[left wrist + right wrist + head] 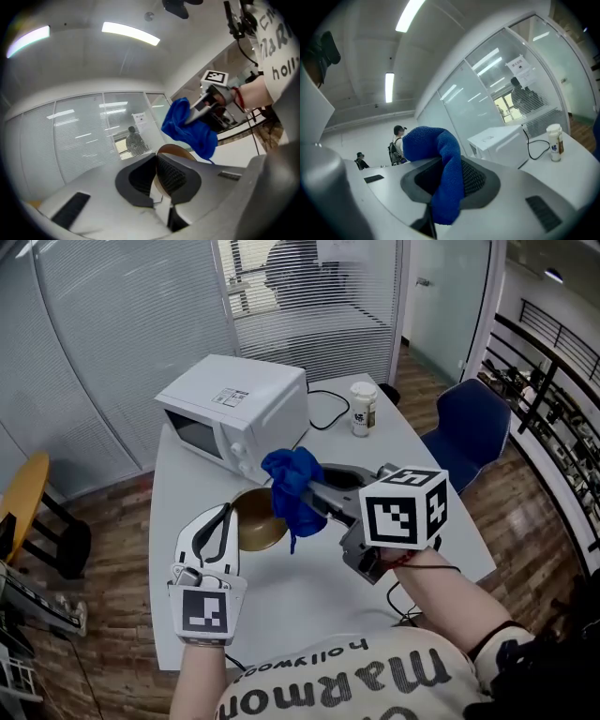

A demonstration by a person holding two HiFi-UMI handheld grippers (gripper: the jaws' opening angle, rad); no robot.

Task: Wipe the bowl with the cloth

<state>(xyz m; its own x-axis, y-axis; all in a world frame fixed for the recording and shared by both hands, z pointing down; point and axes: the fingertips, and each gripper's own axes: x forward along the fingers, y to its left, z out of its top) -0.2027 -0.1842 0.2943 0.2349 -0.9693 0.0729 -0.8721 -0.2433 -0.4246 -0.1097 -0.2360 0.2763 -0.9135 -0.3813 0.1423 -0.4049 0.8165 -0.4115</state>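
Your left hand-held gripper [228, 514] pinches the rim of the brown bowl [261, 527] over the white tabletop [309, 601]. Just beside the bowl hangs the blue cloth [292, 489], clamped in your right hand-held gripper [317, 495].

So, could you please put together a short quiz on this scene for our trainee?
1. What does the right claw hold? A) blue cloth B) sponge C) spoon
2. True or false: the left claw is closed on the rim of the brown bowl.
3. Fill in: behind the bowl stands a white ____.
Key: 1 A; 2 true; 3 microwave.
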